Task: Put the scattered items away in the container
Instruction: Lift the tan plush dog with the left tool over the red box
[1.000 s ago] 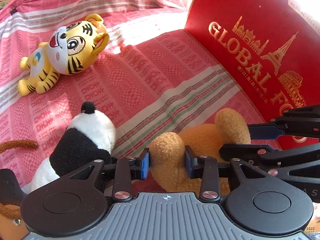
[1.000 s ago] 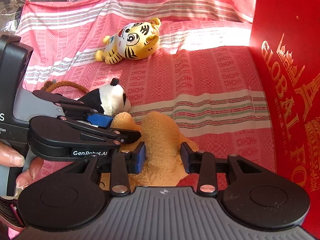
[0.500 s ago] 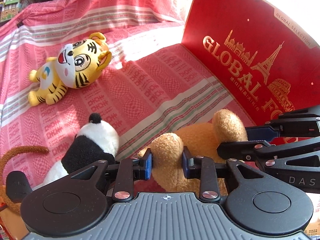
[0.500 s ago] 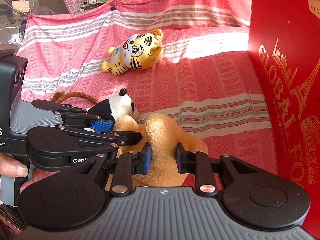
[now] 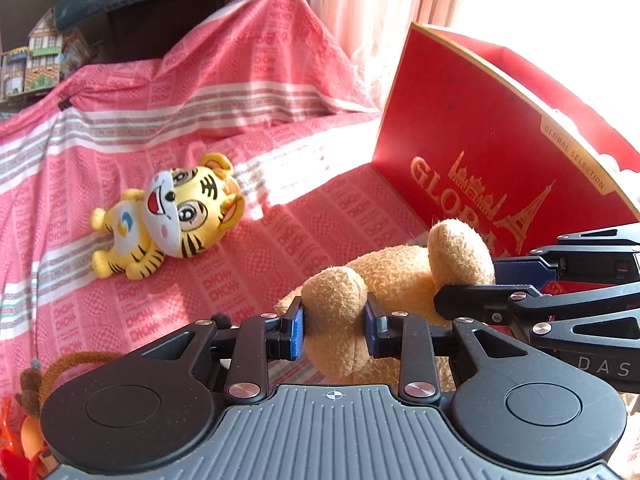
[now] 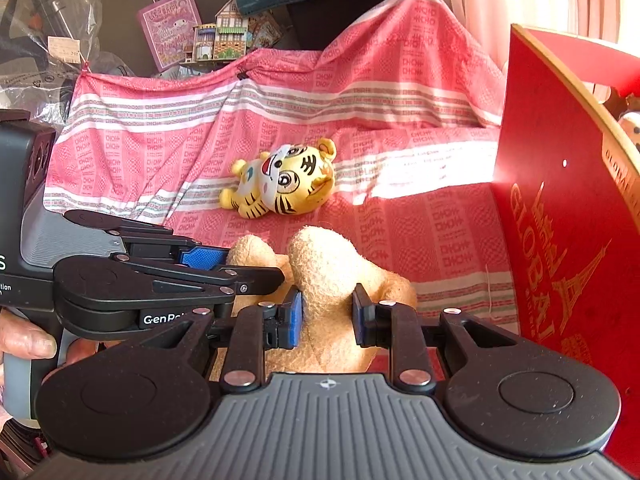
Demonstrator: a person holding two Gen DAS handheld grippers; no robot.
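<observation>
Both grippers hold one tan plush bear [image 5: 394,280] lifted above the red striped cloth. My left gripper [image 5: 334,326] is shut on one of its limbs. My right gripper [image 6: 325,320] is shut on another limb of the bear [image 6: 328,280]. The red "Global" box [image 5: 480,152] stands open-topped to the right, close behind the bear; it also shows in the right wrist view [image 6: 560,208]. A yellow tiger plush [image 5: 168,220] lies on the cloth farther back, also seen in the right wrist view [image 6: 284,184].
A brown looped tail [image 5: 72,364] and orange-red items [image 5: 20,440] sit at the lower left. A spotted plush [image 6: 630,124] shows inside the box. Paper houses [image 6: 218,36], a purple bag [image 6: 170,36] and plastic bags lie behind the cloth.
Both grippers have closed tighter on the bear and lifted it off the cloth; the view rose. The panda plush has dropped out of sight below.
</observation>
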